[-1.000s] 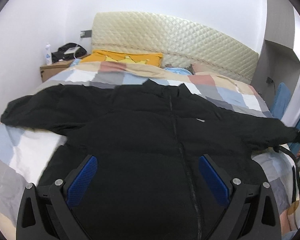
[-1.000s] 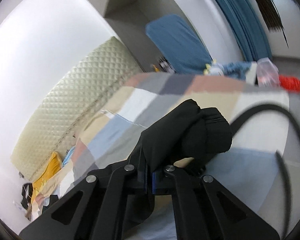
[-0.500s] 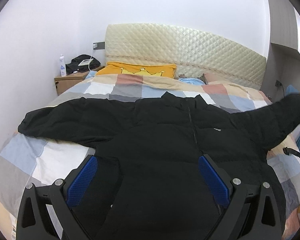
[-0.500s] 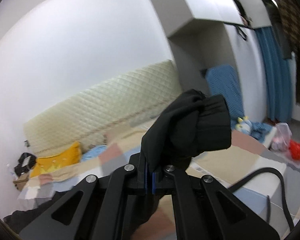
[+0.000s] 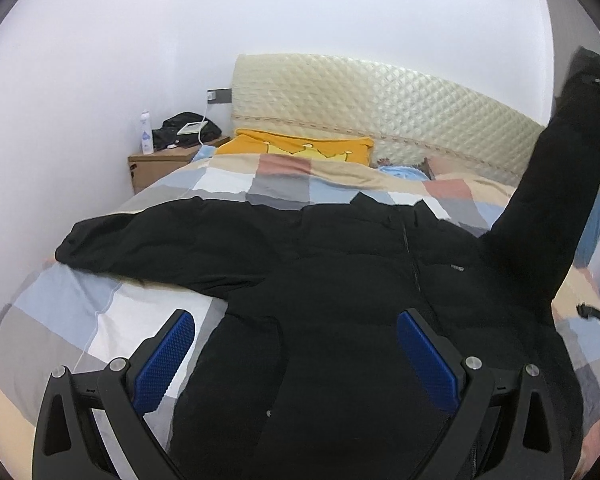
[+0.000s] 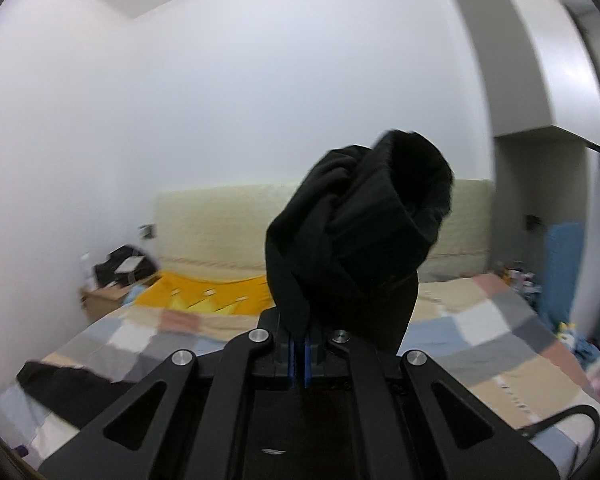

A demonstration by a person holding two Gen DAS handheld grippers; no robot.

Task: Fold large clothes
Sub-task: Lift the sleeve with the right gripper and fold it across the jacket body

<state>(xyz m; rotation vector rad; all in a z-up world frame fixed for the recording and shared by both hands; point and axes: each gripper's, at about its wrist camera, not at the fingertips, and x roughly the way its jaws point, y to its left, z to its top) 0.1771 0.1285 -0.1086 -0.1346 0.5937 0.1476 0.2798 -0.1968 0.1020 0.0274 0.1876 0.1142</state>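
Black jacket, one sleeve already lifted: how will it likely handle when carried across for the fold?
Probably floppy: the sleeve hangs limp from the right gripper. The black jacket looks puffy and quilted, so likely bulky yet light. Its body lies flat on the bed, so it may drag.

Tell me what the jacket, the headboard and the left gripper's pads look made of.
Jacket: matte black padded fabric, going by its puffy quilted rows.
Headboard: cream diamond-quilted upholstery with a slight sheen, perhaps faux leather.
Left gripper pads: blue, finely ridged, likely rubber.

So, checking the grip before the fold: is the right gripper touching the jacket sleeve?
Touching. The right wrist view shows the right gripper shut on the sleeve, cloth pinched between its blue pads.
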